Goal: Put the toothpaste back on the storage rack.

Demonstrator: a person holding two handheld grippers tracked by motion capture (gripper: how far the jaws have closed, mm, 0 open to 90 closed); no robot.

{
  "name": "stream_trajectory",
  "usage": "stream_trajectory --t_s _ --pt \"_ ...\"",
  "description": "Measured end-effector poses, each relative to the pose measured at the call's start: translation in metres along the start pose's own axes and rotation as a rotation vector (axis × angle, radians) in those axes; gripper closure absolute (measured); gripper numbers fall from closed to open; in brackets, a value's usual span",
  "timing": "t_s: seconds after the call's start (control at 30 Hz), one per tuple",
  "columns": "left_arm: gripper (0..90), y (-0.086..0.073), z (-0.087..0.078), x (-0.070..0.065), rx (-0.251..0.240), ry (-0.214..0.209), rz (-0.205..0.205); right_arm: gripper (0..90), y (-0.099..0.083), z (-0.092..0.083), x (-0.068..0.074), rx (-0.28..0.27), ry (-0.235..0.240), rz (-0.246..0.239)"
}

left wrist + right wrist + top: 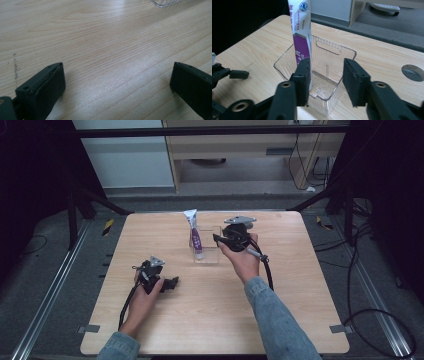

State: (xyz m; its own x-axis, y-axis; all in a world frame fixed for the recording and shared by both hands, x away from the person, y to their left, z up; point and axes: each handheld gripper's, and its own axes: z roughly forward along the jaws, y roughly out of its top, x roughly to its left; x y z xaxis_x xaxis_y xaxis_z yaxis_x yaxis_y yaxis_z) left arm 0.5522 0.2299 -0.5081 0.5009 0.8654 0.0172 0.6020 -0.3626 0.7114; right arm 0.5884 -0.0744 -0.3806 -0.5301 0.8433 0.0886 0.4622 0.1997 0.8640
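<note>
This looks like a lab or recording workspace rather than a home. A bare light-wood table [210, 320] stands on grey carpet [45, 265] between metal floor rails [47, 302], framed by black stand legs [105, 202] and dark curtains [30, 170]. Loose black cables [370, 310] trail over the floor, yellow-black hazard tape [108, 226] marks it, and plain office furniture [240, 150] stands behind.

White/purple tube [300, 37], clear bin [329, 82], pale wood table [210, 315].

Denim sleeves [280, 320]; black tongs [220, 239], grey plates, black trailing cables.
</note>
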Motion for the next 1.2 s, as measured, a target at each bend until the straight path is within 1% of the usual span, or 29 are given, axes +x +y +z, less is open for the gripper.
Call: stream_trajectory --t_s 0.13,0.2,0.33,0.43,0.5,0.6,0.67,0.73,0.8,0.9,1.0,1.2 --pt "0.0 0.0 0.0 0.0 0.0 0.0 0.0 44.0 0.0 -0.003 -0.001 0.003 0.007 0.006" --pt "0.0 0.0 0.0 0.0 -0.002 0.0 -0.002 40.9 0.0 -0.005 -0.001 0.0 0.011 0.015" --pt "0.0 0.0 0.0 0.0 -0.003 0.0 -0.003 32.2 -0.002 -0.006 -0.002 -0.017 0.005 -0.002" --pt "0.0 0.0 0.0 0.0 -0.002 0.0 -0.003 29.3 -0.002 -0.009 -0.004 -0.006 0.006 -0.005" --pt "0.0 0.0 0.0 0.0 0.001 0.0 0.0 27.1 -0.002 -0.011 -0.006 -0.014 0.022 -0.004" --pt "0.0 0.0 0.0 0.0 0.0 0.0 -0.001 22.1 -0.003 -0.015 -0.01 -0.002 0.05 0.006" --pt "0.0 0.0 0.0 0.0 0.0 0.0 -0.001 19.8 -0.005 -0.017 -0.011 0.01 0.052 -0.004" --pt "0.0 0.0 0.0 0.0 0.0 0.0 0.0 17.3 -0.006 -0.019 -0.011 0.024 0.045 -0.032" --pt "0.0 0.0 0.0 0.0 -0.002 0.0 -0.003 14.4 -0.008 -0.02 -0.011 0.029 0.037 -0.045" --pt "0.0 0.0 0.0 0.0 0.001 0.0 0.0 11.9 -0.01 -0.022 -0.014 0.033 0.047 -0.054" --pt "0.0 0.0 0.0 0.0 0.0 0.0 0.0 10.8 -0.013 -0.025 -0.018 0.032 0.038 -0.053" --pt "0.0 0.0 0.0 0.0 0.0 0.0 0.0 9.2 -0.018 -0.03 -0.024 0.048 0.026 -0.057"
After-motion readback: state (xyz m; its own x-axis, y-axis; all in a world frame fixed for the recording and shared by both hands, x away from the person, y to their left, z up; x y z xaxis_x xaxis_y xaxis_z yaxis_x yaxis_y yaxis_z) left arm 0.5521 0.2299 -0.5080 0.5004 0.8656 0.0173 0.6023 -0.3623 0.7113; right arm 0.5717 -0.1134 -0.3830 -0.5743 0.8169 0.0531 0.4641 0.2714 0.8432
